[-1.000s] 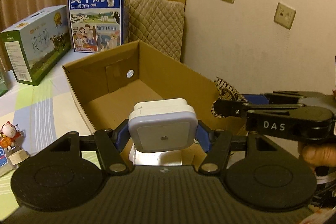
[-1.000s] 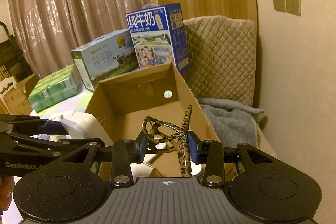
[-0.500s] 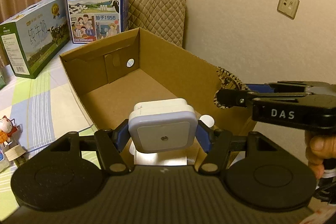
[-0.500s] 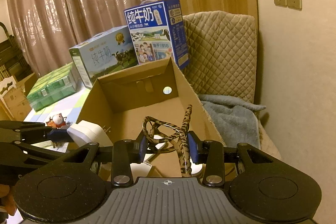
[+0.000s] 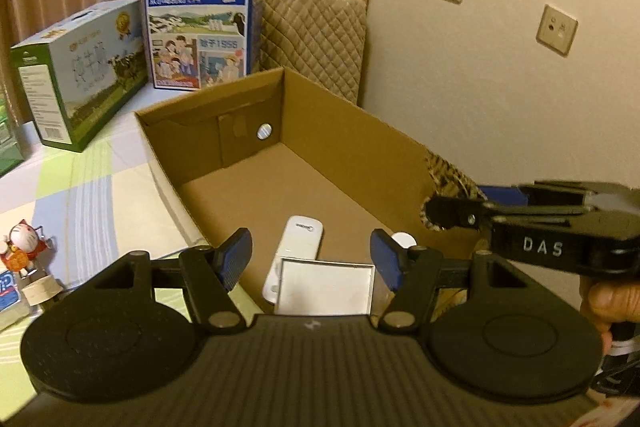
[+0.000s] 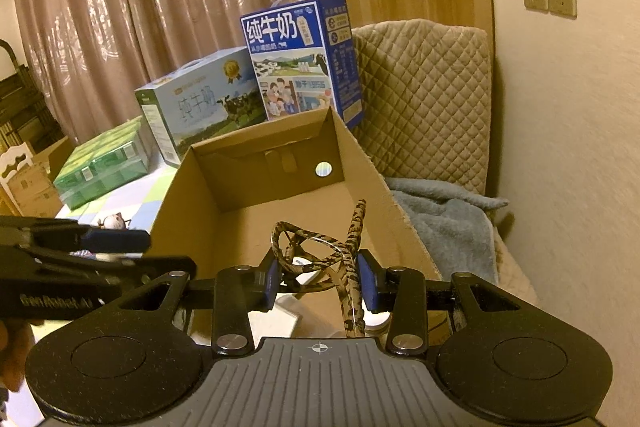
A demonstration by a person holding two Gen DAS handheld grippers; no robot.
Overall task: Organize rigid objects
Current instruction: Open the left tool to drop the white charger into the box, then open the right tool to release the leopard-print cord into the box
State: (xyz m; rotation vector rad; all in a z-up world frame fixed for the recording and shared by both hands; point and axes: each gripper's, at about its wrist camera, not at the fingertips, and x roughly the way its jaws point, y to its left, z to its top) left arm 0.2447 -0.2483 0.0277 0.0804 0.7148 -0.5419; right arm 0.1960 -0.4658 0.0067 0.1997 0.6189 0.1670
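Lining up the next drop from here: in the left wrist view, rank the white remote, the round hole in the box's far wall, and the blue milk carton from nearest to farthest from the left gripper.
From the left gripper:
1. White remote, on the cardboard box floor just ahead of the fingertips.
2. Round hole, in the far wall.
3. Blue milk carton, upright beyond the box, far left.

A plain brown cardboard box [image 5: 352,131] is seen, with white items [image 5: 298,243] inside. A leopard-patterned brown and black frame [image 6: 320,259] is clamped between blue pads [image 6: 370,279]. At the far left, a blue milk carton [image 5: 200,23] and a green-white carton [image 5: 76,71] are shown. The cloth [image 5: 80,195] is checked in pale green and lilac.
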